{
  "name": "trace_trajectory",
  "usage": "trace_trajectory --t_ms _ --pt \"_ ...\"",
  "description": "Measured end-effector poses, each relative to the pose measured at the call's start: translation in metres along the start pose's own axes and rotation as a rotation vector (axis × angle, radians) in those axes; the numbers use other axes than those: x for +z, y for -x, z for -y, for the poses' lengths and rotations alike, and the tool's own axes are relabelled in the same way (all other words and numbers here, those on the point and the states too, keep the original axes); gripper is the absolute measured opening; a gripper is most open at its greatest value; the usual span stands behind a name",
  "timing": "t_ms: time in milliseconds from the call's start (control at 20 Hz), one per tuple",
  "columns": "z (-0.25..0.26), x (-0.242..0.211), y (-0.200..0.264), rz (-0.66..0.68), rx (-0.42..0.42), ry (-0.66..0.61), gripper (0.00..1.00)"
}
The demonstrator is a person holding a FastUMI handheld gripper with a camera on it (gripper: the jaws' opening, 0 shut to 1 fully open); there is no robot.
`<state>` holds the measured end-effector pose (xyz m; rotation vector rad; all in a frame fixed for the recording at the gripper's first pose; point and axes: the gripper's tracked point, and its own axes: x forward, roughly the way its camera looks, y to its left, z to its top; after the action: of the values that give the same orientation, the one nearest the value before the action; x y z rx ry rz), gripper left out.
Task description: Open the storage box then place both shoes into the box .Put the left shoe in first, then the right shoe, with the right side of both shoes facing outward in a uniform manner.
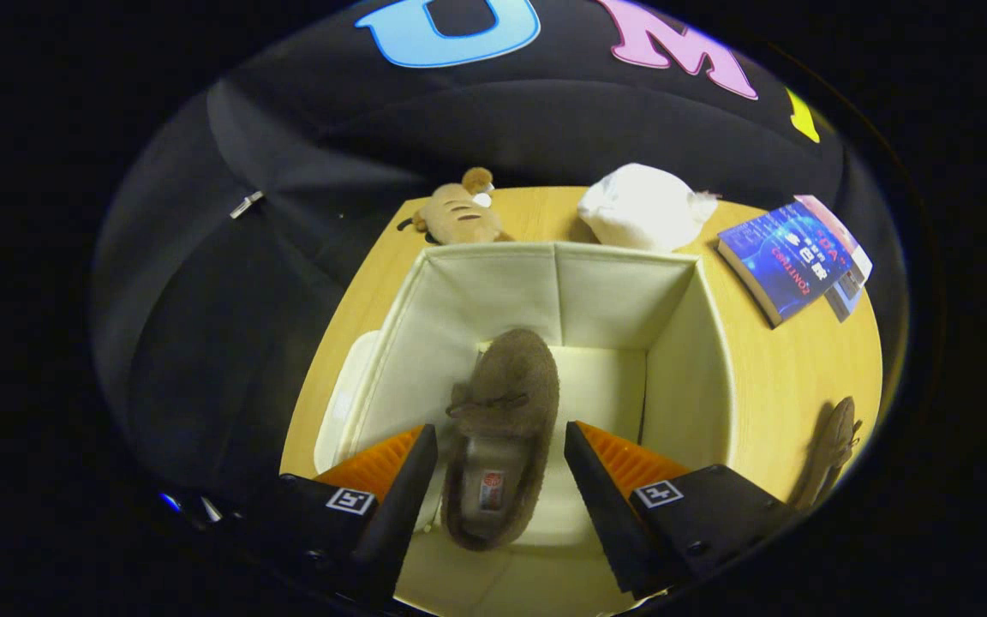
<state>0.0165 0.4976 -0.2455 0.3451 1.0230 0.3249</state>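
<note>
A cream fabric storage box (690, 343) stands open on the wooden table, and I look down into it. One brown furry shoe (511, 386) lies on the box floor against the left wall, toe pointing away from me, opening up. My gripper (500, 428) hovers over the box, open, its fingers spread on either side of the shoe's heel with a gap on each side. The second brown shoe (832, 450) lies on the table to the right of the box, beyond the right finger.
The box's cream lid (341, 403) lies flat against the box's left side. Behind the box sit a plush toy (459, 214) and a white bag (643, 206). A blue book (789, 257) lies at the back right of the table (785, 386).
</note>
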Motion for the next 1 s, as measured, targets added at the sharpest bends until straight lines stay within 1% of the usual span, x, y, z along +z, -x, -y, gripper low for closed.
trace_trajectory --t_ms 100,200,350,500,650,750,1000 --pt "0.013 0.01 0.025 0.055 0.012 0.033 0.95" --pt "0.037 0.02 0.055 0.118 0.009 0.052 0.96" --pt "0.088 0.028 0.096 0.189 -0.032 0.08 0.96" --pt "0.149 0.017 0.133 0.221 -0.086 0.065 0.97" --pt "0.216 -0.018 0.16 0.183 -0.155 0.036 0.96" --pt "0.261 -0.044 0.171 0.15 -0.216 0.011 0.97" --pt "0.369 -0.121 0.18 0.022 -0.362 -0.019 0.97"
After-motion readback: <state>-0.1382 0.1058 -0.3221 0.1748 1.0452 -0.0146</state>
